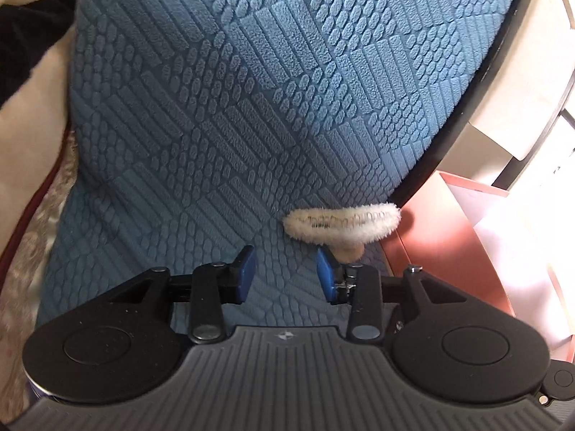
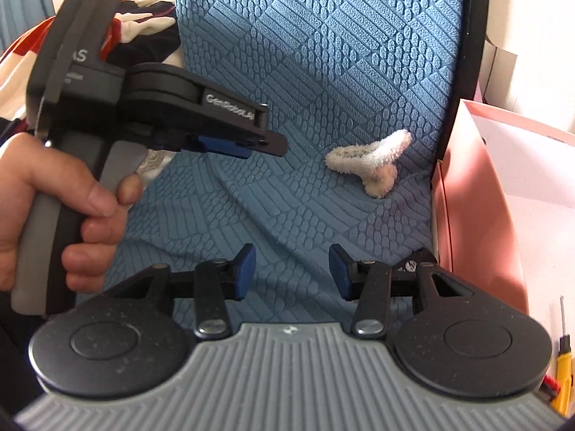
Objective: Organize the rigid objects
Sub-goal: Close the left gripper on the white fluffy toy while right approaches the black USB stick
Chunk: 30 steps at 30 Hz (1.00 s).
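Note:
A fuzzy cream hair claw clip (image 1: 341,222) lies on the blue textured chair seat (image 1: 215,107), near its right edge. My left gripper (image 1: 285,274) is open and empty, its right fingertip just short of the clip's handle. In the right wrist view the clip (image 2: 370,160) lies ahead and to the right. My right gripper (image 2: 293,269) is open and empty over the seat (image 2: 323,54), well short of the clip. The left gripper (image 2: 230,147), held in a hand, shows side-on at the left, pointing toward the clip.
A pink open box (image 1: 467,237) with a white inside stands right of the chair; it also shows in the right wrist view (image 2: 478,194). A yellow screwdriver (image 2: 564,370) lies at the lower right. Clothes (image 2: 143,28) are piled left of the chair back.

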Motion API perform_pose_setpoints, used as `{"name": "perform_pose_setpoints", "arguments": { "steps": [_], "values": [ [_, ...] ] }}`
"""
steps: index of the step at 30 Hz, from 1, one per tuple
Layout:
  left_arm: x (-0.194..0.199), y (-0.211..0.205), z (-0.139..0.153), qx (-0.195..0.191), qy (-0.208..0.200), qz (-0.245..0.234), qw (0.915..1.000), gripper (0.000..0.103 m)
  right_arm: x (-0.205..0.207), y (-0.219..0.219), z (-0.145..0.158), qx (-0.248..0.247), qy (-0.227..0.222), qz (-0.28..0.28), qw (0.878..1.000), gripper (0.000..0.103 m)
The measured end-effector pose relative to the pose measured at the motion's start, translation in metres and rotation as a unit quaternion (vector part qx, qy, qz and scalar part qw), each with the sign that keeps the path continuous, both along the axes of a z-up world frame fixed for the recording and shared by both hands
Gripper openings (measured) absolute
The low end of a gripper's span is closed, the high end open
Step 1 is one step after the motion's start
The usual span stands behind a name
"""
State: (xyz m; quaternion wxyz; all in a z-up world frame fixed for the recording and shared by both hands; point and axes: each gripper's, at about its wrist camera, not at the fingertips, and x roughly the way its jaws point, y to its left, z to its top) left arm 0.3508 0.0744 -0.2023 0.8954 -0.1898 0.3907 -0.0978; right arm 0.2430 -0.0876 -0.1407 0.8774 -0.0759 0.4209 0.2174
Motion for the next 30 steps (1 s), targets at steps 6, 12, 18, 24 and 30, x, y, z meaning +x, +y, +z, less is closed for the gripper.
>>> {"name": "perform_pose_setpoints", "arguments": {
  "steps": [6, 12, 18, 24, 30],
  "values": [
    [0.031, 0.004, -0.011, -0.027, 0.007, -0.021, 0.9994, 0.044, 0.021, 0.003, -0.006, -0.004, 0.003, -0.007, 1.000, 0.057],
    [0.057, 0.005, -0.024, -0.053, 0.017, -0.044, 0.9975, 0.044, 0.045, 0.001, -0.015, -0.015, 0.009, -0.009, 1.000, 0.057],
    [0.072, 0.002, -0.027, -0.076, 0.012, -0.065, 0.9949, 0.044, 0.058, -0.007, -0.022, -0.029, 0.018, -0.030, 0.999, 0.057],
    [0.078, -0.002, -0.028, -0.059, 0.038, -0.056, 0.9960, 0.044, 0.074, -0.009, -0.024, -0.044, 0.009, -0.042, 0.998, 0.057],
    [0.076, 0.004, -0.025, -0.071, 0.034, -0.055, 0.9954, 0.044, 0.090, -0.012, -0.022, -0.057, 0.019, -0.050, 0.997, 0.056]
  ]
}}
